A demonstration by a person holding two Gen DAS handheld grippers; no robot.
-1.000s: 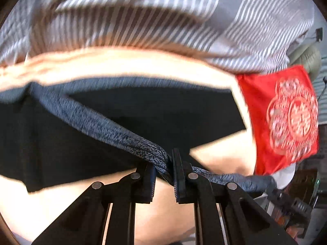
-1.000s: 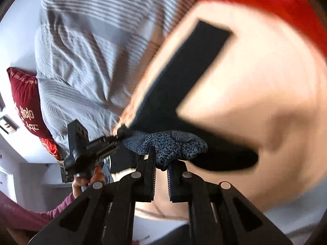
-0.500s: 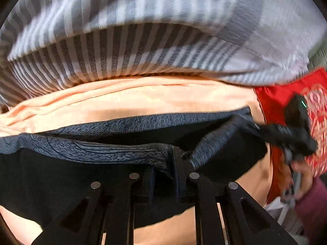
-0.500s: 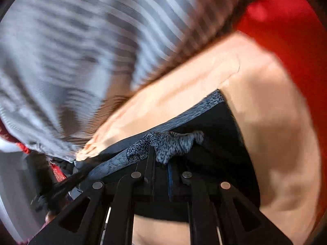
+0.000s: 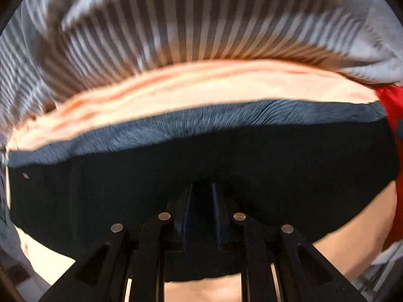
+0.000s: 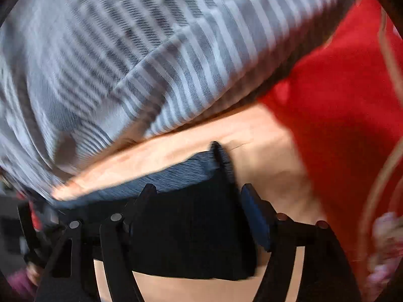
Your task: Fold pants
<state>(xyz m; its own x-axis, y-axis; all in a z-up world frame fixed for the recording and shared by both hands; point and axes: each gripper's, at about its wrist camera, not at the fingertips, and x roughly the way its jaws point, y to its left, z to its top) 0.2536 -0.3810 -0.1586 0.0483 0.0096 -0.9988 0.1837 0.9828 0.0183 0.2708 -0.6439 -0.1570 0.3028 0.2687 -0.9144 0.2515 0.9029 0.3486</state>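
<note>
We see the soft, floppy pants (image 5: 201, 161) low in the frame, best grabbed at the gray band (image 5: 226, 118), with the right claw (image 6: 196, 206) wide open and the left claw (image 5: 201, 196) a little open, holding nothing.

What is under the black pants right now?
The pants lie on a peach sheet, which shows past every edge. Whatever is beneath their middle is covered.

- Left wrist cam sits low and super close over the pants (image 5: 201, 171), looking forward along the left gripper (image 5: 201, 193) at lower centre, toward the striped bedding (image 5: 189, 25) up top.
- Right wrist cam is just as close but tilted, right gripper (image 6: 196, 196) at lower centre.
- Both catch the pants, the peach sheet (image 5: 214, 88), the stripes, and the red cloth (image 6: 340, 100) at the right edge.
</note>
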